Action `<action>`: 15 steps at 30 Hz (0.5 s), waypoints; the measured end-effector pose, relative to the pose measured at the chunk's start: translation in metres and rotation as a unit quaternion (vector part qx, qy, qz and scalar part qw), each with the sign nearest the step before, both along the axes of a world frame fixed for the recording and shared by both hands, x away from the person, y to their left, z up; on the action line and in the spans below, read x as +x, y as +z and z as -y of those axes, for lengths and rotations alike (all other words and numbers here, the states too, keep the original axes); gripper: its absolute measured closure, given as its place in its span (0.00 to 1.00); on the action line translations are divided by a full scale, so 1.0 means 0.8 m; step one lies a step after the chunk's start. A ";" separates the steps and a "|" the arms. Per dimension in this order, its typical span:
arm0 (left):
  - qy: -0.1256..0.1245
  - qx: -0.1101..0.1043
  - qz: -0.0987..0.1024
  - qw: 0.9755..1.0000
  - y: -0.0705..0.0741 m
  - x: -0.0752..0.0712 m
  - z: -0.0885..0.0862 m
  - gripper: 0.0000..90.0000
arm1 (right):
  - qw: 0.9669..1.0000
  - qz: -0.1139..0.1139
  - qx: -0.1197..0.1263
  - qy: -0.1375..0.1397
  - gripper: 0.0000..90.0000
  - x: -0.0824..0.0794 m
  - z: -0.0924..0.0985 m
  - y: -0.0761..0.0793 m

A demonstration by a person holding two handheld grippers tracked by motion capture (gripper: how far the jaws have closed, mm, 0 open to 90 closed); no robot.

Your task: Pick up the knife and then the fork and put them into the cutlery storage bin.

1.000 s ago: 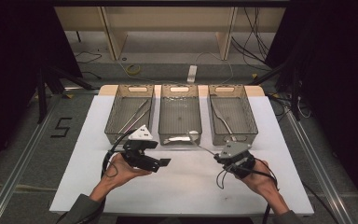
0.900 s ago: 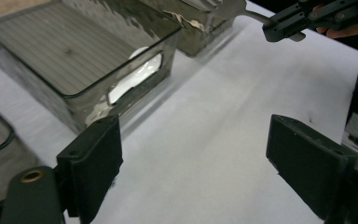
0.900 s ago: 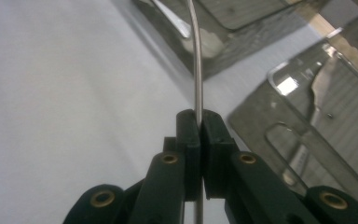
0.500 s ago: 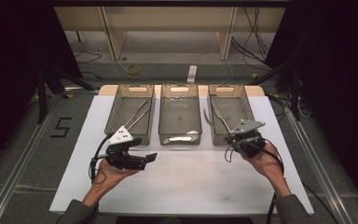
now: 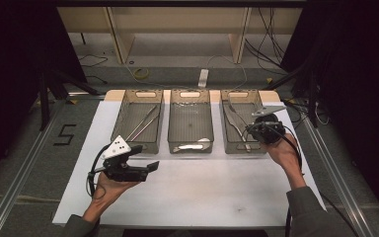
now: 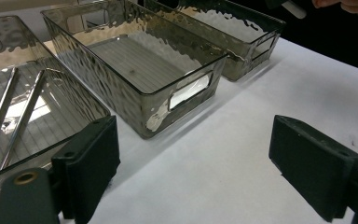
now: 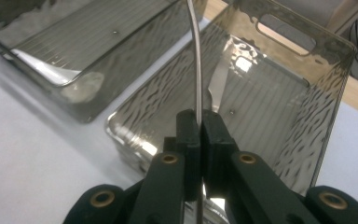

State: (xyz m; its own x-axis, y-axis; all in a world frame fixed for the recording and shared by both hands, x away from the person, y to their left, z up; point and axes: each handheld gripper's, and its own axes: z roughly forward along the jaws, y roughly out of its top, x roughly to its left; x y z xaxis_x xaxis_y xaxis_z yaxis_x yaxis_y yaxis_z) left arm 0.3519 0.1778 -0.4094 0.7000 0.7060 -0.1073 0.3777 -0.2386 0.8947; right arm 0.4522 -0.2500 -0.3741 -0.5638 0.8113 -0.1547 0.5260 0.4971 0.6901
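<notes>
High view: three smoky clear plastic bins stand in a row on the white table (image 5: 202, 197). At the left, the left gripper (image 5: 150, 168) hovers over the bare tabletop just in front of the left bin (image 5: 139, 123), which holds two long metal utensils (image 5: 145, 123); its jaws stand wide apart with nothing between them. The middle bin (image 5: 191, 121) sits between the others. At the right, the right gripper (image 5: 249, 131) hangs over the right bin (image 5: 244, 126), its jaws clamped on a thin metal utensil (image 7: 197, 60) held edge-on above that bin's floor.
</notes>
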 end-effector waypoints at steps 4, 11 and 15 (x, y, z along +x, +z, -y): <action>0.004 -0.004 0.004 1.000 0.000 -0.003 -0.002 0.17 | 1.000 -0.013 -0.001 -0.017 0.97 0.017 -0.003 -0.003; 0.004 -0.002 0.000 1.000 -0.004 -0.013 -0.004 0.17 | 0.999 -0.030 0.001 -0.035 0.97 0.036 -0.004 -0.010; 0.005 -0.013 -0.004 1.000 -0.005 -0.012 -0.004 0.17 | 0.998 -0.041 -0.003 -0.048 0.97 0.047 -0.003 -0.018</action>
State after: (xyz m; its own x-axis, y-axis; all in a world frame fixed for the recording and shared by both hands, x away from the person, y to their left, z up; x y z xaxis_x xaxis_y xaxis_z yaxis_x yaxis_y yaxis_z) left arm 0.3426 0.1810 -0.4133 0.6926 0.7093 -0.1315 0.3874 -0.2120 0.8972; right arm 0.4896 -0.2475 -0.3888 -0.4951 0.8609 -0.1169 0.6254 0.4465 0.6399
